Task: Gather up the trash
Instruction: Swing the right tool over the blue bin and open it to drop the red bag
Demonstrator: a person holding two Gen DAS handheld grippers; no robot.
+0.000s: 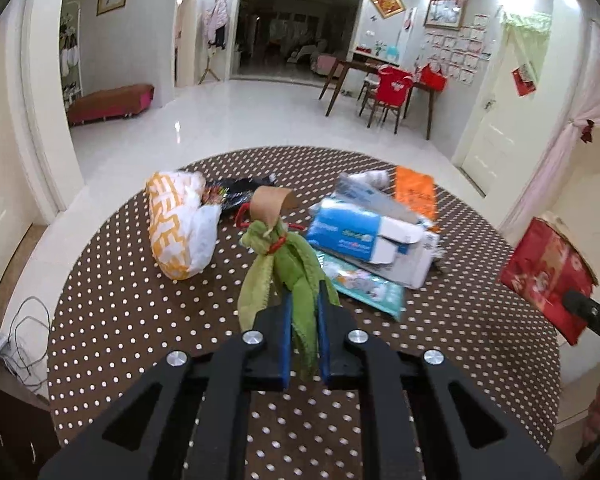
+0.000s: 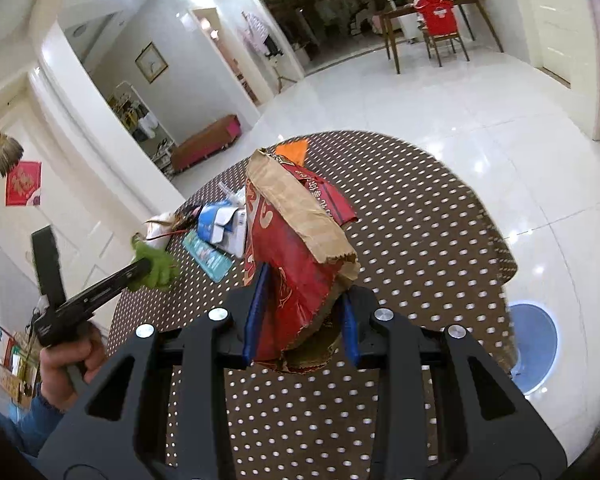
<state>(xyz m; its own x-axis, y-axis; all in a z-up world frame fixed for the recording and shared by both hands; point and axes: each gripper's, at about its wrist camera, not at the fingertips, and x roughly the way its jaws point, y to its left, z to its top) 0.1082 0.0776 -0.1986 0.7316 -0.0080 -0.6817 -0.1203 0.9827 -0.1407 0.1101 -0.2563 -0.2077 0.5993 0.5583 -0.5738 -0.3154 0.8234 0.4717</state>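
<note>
left claw (image 1: 304, 312): i have it clenched on the green wrapper (image 1: 288, 264)
right claw (image 2: 304, 316): grasping the red paper bag (image 2: 292, 256)
next: i should keep the bag mouth open, drop the wrapper inside

The red paper bag (image 2: 296, 264) hides the orange wrapper (image 2: 294, 150) behind it

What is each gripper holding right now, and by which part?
Left gripper pinches the green cloth bundle by its loose lower tails. Right gripper clamps the red paper bag at its crumpled bottom end.
</note>
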